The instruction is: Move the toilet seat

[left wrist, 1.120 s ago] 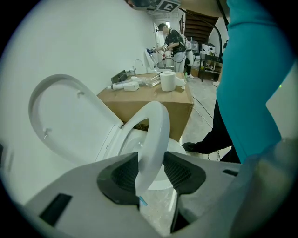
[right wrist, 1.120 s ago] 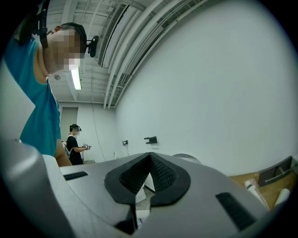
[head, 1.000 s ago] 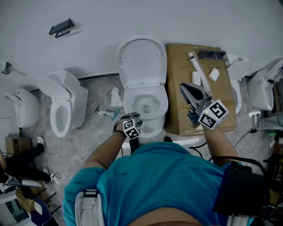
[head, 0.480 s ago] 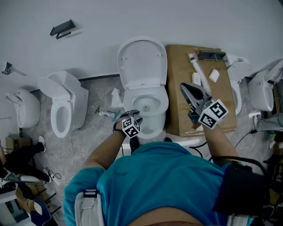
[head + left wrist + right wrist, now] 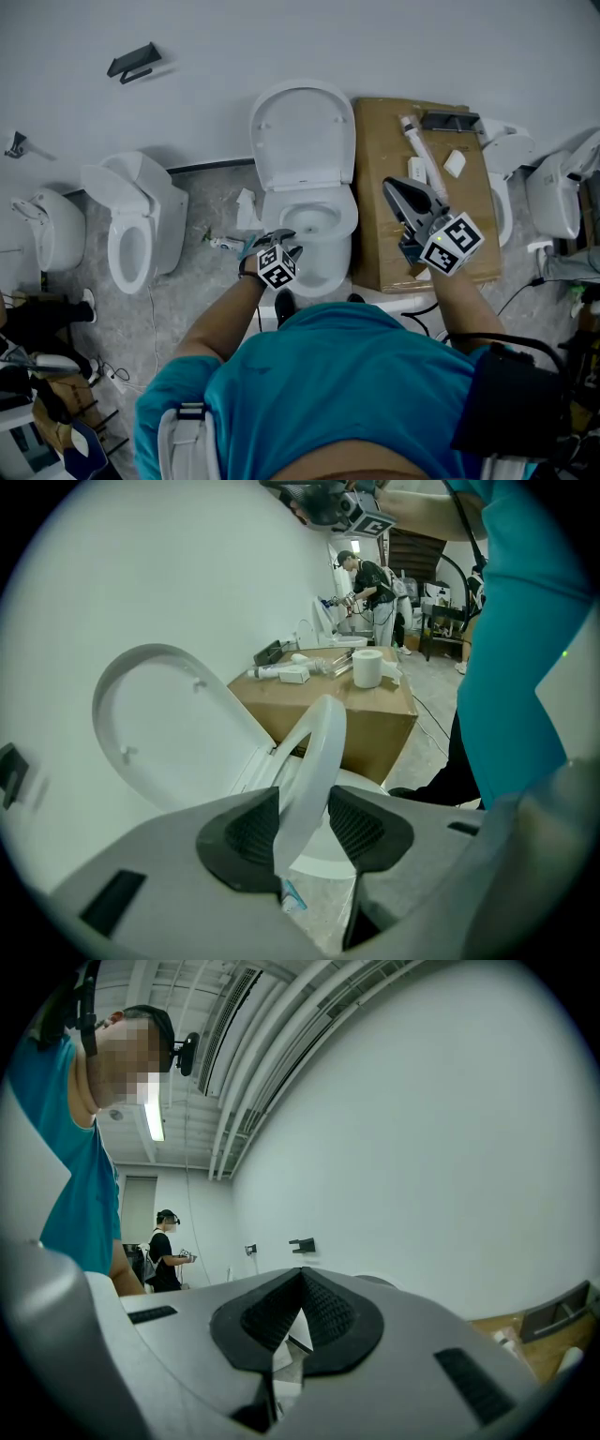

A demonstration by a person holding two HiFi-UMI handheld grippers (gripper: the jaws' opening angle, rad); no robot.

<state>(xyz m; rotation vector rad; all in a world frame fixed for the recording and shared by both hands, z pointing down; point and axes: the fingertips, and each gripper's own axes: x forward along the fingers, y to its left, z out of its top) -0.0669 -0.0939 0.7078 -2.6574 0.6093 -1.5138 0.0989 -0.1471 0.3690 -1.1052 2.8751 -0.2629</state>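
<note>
The white toilet (image 5: pixel 323 272) stands in the middle with its lid (image 5: pixel 302 131) raised against the wall. Its seat ring (image 5: pixel 348 221) lies over the bowl, its front tilted up. My left gripper (image 5: pixel 277 244) is at the ring's front left. In the left gripper view the seat ring (image 5: pixel 314 752) runs edge-on between the pads of that gripper (image 5: pixel 302 810), which is shut on it, with the lid (image 5: pixel 159 724) behind. My right gripper (image 5: pixel 405 199) hovers over the cardboard box (image 5: pixel 384 141); its pads (image 5: pixel 323 1312) meet at the tip with nothing held.
The box (image 5: pixel 375 710) to the toilet's right carries a paper roll (image 5: pixel 367 667) and small parts. More toilets stand at the left (image 5: pixel 131 225) and right (image 5: pixel 511 178). A tube (image 5: pixel 225 241) lies on the floor by the bowl. Another person (image 5: pixel 164 1251) stands further along the wall.
My left gripper has risen a little with the seat ring's front edge in its jaws. The right gripper has stayed where it was.
</note>
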